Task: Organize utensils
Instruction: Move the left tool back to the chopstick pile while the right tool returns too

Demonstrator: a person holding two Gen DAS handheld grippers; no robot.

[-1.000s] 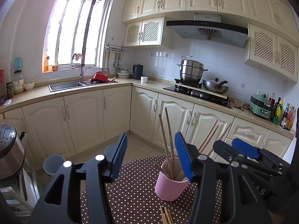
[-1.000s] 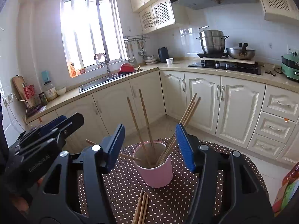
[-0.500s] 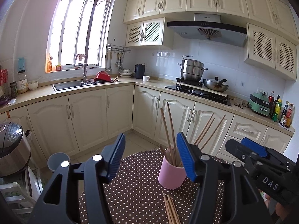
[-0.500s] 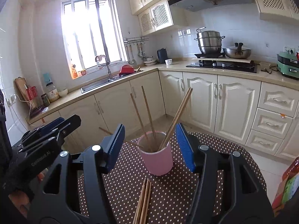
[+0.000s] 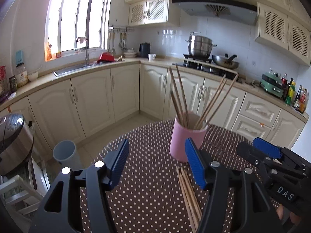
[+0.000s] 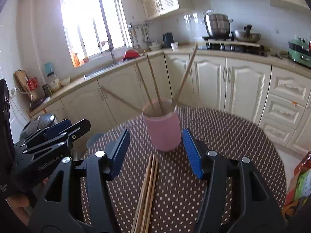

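Change since earlier frame: both grippers are sinking toward the table, so the pink cup and the loose chopsticks are showing larger and nearer than 1 second ago.

Left view, left gripper (image 5: pixel 157 162): its jaws are opening, spread apart with nothing between the pads; only dotted cloth is showing in the gap.
Left view, cup (image 5: pixel 186 136): it is standing upright on the dotted tablecloth (image 5: pixel 136 194), holding about 5 chopsticks (image 5: pixel 179 95) that are fanning out left and right.
Left view, loose chopsticks (image 5: pixel 189 196): a small bundle is lying flat just in front of the cup, passing under the right-hand pad.
Left view, right gripper (image 5: pixel 258 151): it is hovering beside the cup, at the right edge.

Right view, right gripper (image 6: pixel 155 151): its jaws are standing spread, empty, aimed at the cup (image 6: pixel 162 128).
Right view, loose chopsticks (image 6: pixel 148 190): they are lying between and below the jaws, not yet touched.
Right view, left gripper (image 6: pixel 56 134): it is hanging at the left.

Progress: part done, judging by the sticks already in the cup.
Left to do: the bundle on the cloth is waiting to be picked up and stood in the cup.
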